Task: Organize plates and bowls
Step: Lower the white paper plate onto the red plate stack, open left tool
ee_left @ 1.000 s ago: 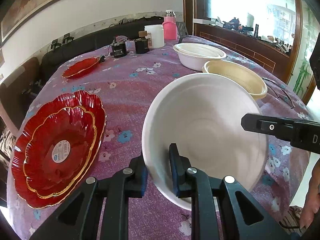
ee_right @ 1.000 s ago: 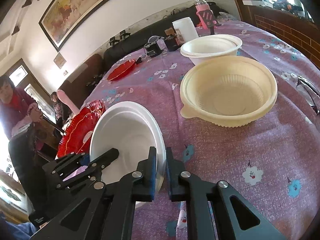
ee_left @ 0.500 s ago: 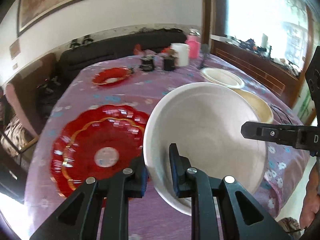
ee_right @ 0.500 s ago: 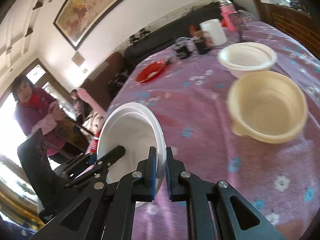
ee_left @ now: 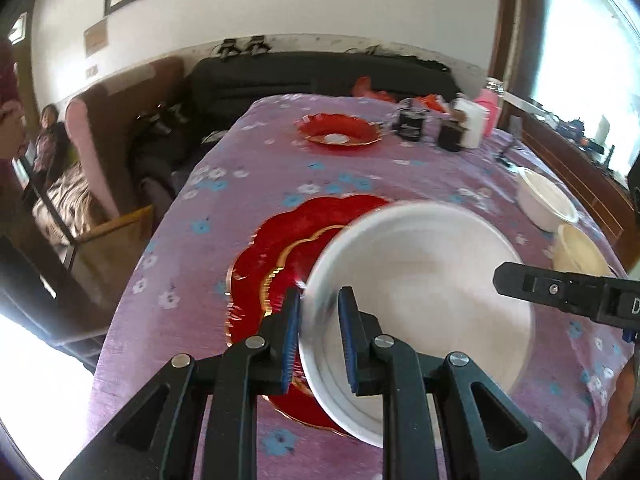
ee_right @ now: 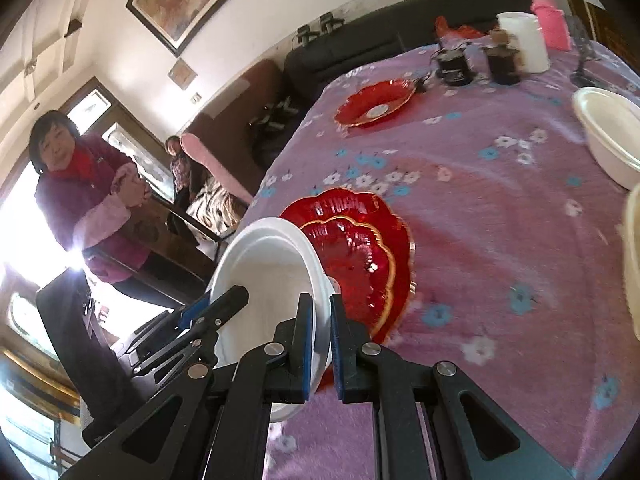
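Both grippers hold one white bowl (ee_left: 420, 296) by its rim, off the table. My left gripper (ee_left: 318, 332) is shut on its near-left rim. My right gripper (ee_right: 322, 344) is shut on the opposite rim of the bowl (ee_right: 264, 280). The bowl hangs tilted over two stacked red scalloped plates (ee_left: 276, 264), also seen in the right wrist view (ee_right: 360, 256). A third red plate (ee_left: 338, 130) lies at the far side. A white bowl (ee_left: 546, 200) and a cream bowl (ee_left: 580, 250) sit at the right.
The purple flowered tablecloth (ee_left: 256, 176) covers the table. Dark jars (ee_right: 454, 66), a white container (ee_right: 524, 40) and a pink bottle (ee_right: 550, 20) stand at the far end. A person in purple (ee_right: 84, 196) stands past the table's left edge, beside chairs.
Both grippers have swung left with the white bowl, from near the cream bowl to over the stacked red plates. Both stay shut on its rim.
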A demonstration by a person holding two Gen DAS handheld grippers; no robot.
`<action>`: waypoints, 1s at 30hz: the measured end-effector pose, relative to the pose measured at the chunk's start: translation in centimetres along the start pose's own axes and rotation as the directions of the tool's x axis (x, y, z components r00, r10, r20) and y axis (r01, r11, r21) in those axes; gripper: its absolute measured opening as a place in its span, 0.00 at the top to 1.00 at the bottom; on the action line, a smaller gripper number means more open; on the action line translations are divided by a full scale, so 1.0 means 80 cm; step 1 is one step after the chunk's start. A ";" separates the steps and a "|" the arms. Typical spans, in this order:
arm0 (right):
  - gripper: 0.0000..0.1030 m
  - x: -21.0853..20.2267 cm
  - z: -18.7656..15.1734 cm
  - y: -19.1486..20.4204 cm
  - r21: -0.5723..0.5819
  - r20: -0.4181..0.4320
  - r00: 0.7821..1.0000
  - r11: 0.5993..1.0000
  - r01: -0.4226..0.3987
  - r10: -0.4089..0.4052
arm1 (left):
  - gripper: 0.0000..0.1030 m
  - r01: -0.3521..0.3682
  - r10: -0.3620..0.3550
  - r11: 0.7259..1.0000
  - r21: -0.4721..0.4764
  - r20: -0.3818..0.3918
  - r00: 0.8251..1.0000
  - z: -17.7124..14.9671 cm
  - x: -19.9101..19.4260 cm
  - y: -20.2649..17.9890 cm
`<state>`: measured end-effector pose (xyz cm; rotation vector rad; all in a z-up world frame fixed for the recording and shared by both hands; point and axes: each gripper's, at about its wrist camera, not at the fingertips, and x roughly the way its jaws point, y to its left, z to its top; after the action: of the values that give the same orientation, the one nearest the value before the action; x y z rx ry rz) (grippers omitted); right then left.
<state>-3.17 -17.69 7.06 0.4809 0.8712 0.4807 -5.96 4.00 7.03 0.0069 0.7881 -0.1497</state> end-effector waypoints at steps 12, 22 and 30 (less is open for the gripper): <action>0.90 0.040 0.015 -0.015 0.029 -0.025 0.999 0.999 0.033 -0.032 | 0.82 0.001 -0.001 1.000 -0.003 -0.025 1.000 0.002 0.030 -0.002; 0.90 0.040 0.020 -0.030 0.059 0.019 1.000 0.998 0.017 -0.018 | 0.82 -0.003 0.003 1.000 -0.016 -0.019 1.000 0.004 0.028 -0.002; 0.90 0.011 0.023 -0.042 0.092 0.076 0.997 0.996 -0.007 0.000 | 0.77 -0.007 0.007 1.000 -0.018 0.001 1.000 0.008 0.017 -0.005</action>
<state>-0.54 -20.18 5.59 0.5813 0.8222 0.4241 -4.61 3.42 6.53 -0.0072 0.7881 -0.1364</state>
